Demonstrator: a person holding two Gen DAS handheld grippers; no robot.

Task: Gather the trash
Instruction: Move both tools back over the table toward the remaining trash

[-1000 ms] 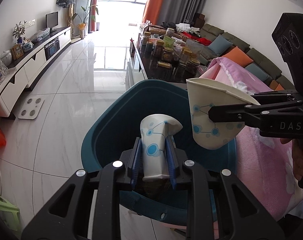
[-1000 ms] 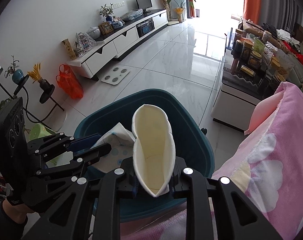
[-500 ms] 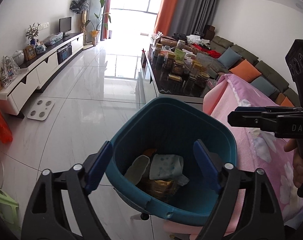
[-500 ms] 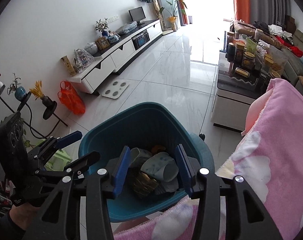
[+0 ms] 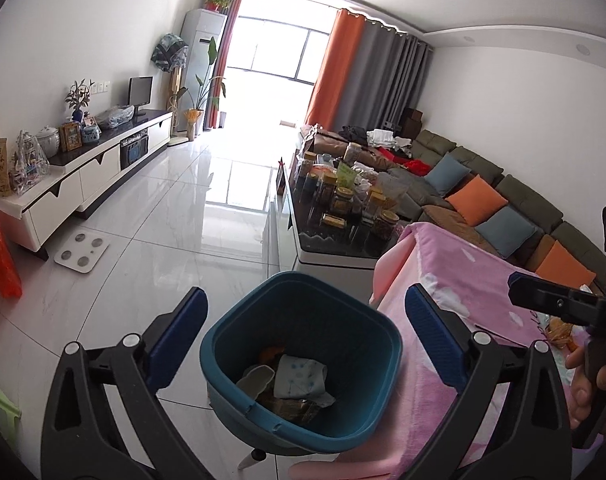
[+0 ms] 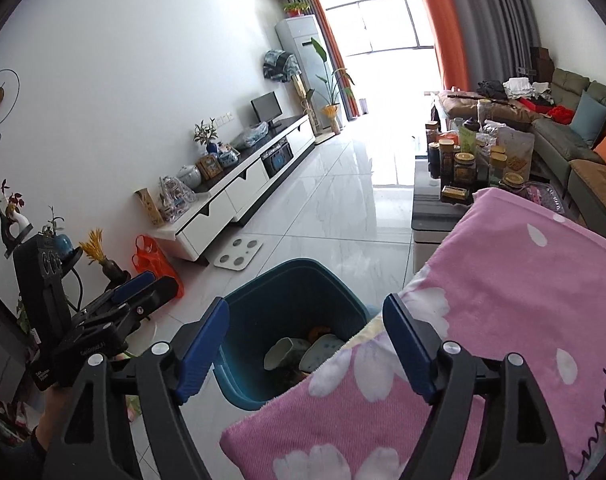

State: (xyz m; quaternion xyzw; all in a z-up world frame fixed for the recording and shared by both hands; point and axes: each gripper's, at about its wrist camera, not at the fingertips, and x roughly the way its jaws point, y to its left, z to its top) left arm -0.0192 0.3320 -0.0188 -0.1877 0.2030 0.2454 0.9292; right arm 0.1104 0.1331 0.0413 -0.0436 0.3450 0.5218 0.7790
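The left gripper (image 5: 303, 338) is held above the teal bin (image 5: 239, 332) with its jaws opening wide and nothing caught between them; the right gripper (image 6: 305, 344) is likewise seen with jaws opening and empty, poised over the bin's rim and the edge of the pink blanket (image 6: 503, 280). Inside the bin two crumpled paper cups (image 5: 301, 376) (white with blue dots) are lying on darker rubbish, beside something orange (image 5: 271, 354); the bin is set on the white tiled floor (image 5: 191, 224), just beside the blanket. Farther off, a coffee table crowded with jars (image 5: 343, 204) is seen, then a white TV cabinet (image 5: 91, 176) along the wall, a sofa with cushions (image 5: 479, 200) opposite, and orange curtains (image 5: 327, 64) at the bright window.
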